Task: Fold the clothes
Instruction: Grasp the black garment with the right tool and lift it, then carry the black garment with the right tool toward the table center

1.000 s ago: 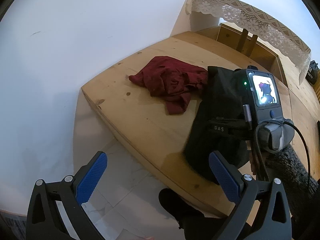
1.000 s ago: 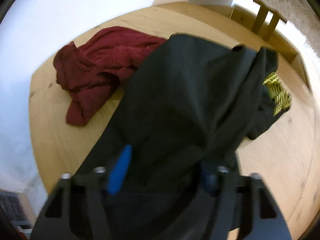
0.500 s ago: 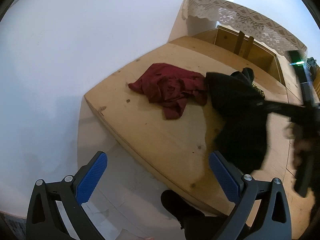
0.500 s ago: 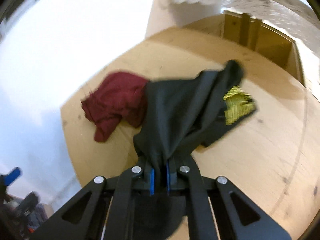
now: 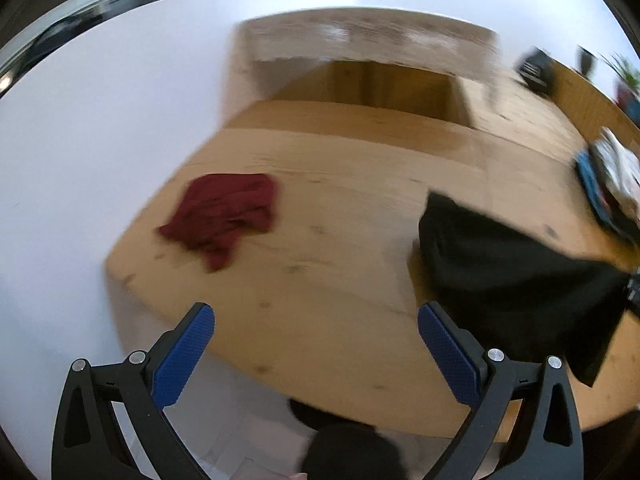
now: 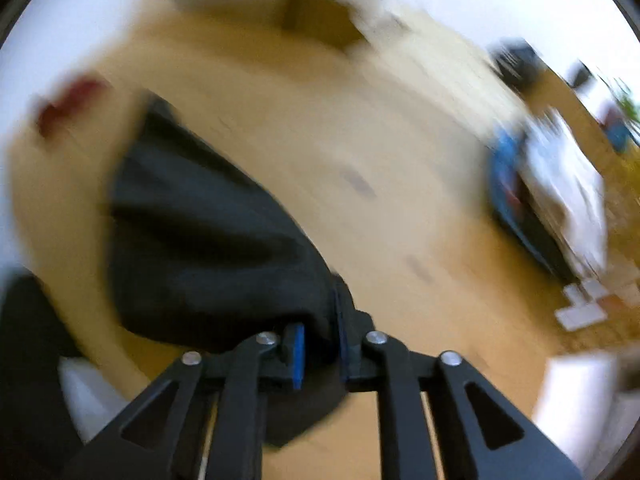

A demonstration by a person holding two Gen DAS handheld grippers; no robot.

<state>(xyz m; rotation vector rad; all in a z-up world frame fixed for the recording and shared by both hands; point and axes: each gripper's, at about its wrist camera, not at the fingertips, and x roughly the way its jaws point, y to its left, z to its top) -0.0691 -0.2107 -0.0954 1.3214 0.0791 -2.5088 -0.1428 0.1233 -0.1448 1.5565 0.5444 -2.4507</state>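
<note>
Black garment [image 5: 516, 272] hangs bunched from my right gripper [image 6: 320, 350], whose pads are clamped on a gathered edge; the rest trails onto the wooden table [image 5: 340, 280]. My left gripper [image 5: 316, 348] hovers spread wide, holding nothing. A crumpled maroon garment [image 5: 224, 212] lies well apart. I judge I'm mid-carry; next comes spreading it flat, with the left taking an edge.

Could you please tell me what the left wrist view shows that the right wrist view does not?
Only the left wrist view shows the open, empty left claw and the dark red garment sharply. Only the right wrist view shows the right claw shut on the black garment. Both show the wooden table, both garments, and the pile of things at the right.
</note>
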